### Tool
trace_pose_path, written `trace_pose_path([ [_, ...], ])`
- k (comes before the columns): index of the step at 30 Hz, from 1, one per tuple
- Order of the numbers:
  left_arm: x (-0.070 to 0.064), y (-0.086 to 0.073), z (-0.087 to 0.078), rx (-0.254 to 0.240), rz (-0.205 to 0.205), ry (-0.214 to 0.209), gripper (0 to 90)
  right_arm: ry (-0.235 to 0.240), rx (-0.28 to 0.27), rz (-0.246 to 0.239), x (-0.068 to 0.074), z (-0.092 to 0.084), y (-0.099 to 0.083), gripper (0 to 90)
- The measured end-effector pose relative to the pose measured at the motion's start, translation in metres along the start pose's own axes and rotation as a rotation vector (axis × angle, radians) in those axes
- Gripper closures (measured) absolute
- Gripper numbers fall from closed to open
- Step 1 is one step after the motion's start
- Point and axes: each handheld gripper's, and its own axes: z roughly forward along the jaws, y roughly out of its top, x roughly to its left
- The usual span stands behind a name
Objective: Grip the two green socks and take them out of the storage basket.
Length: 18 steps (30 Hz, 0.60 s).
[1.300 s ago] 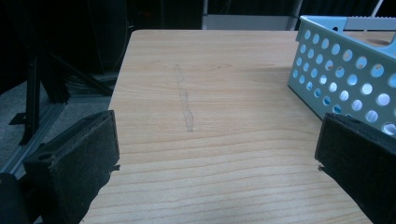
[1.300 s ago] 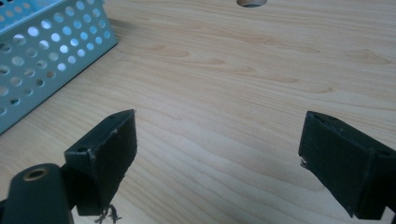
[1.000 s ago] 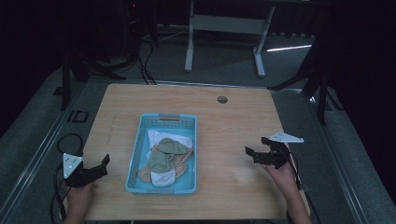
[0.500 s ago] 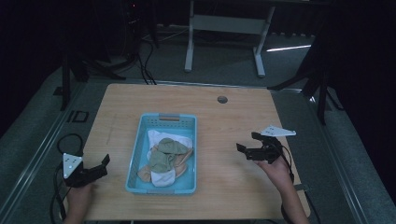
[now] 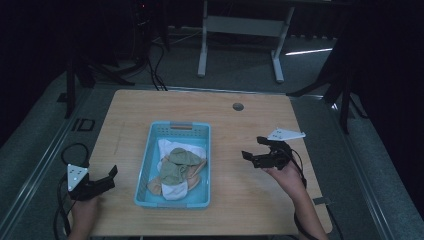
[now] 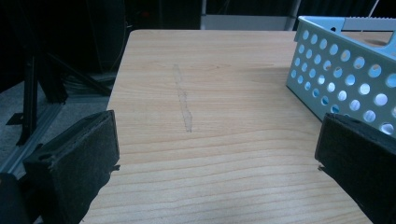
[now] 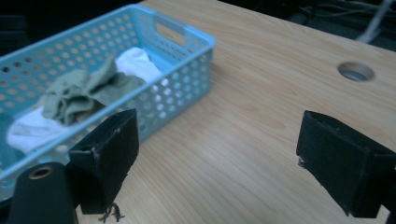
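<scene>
Both jaws wide and empty, the right gripper [image 5: 261, 151] nears the blue basket [image 5: 146, 164] from three o'clock, the left gripper [image 5: 102, 178] waiting at eight — crumpled cloths [image 5: 178, 166], apparently socks, all inside, none lifted.

Basket [image 6: 345, 70]: in the left gripper view cut off by the right edge, near corner behind the jaw; contents hidden by its wall. In the right gripper view its near end runs off the left edge. Cloths [image 5: 177, 170] in basket: lower layers buried under the green one; count cannot be told. Left tongs [image 5: 102, 180]: hand below them cut by the bottom edge of the high view.
</scene>
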Motion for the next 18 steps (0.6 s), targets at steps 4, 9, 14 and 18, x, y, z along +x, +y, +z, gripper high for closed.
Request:
trace_pose_path([
  [4, 0.0, 0.0, 0.0, 0.0, 0.001, -0.001, 0.0, 0.017, 0.005, -0.009, 0.005, 0.007, 0.007, 12.9],
  [9, 0.0, 0.0, 0.0, 0.0, 0.002, -0.002, 0.0, 0.04, 0.007, -0.016, 0.01, 0.013, 0.013, 13.2],
  [14, 0.0, 0.0, 0.0, 0.001, 0.002, -0.004, 0.0, 0.084, 0.027, -0.05, 0.021, 0.025, 0.022, 14.3],
  [18, 0.0, 0.0, 0.0, 0.0, 0.003, -0.005, 0.0, 0.105, 0.049, -0.073, 0.029, 0.034, 0.027, 14.5],
])
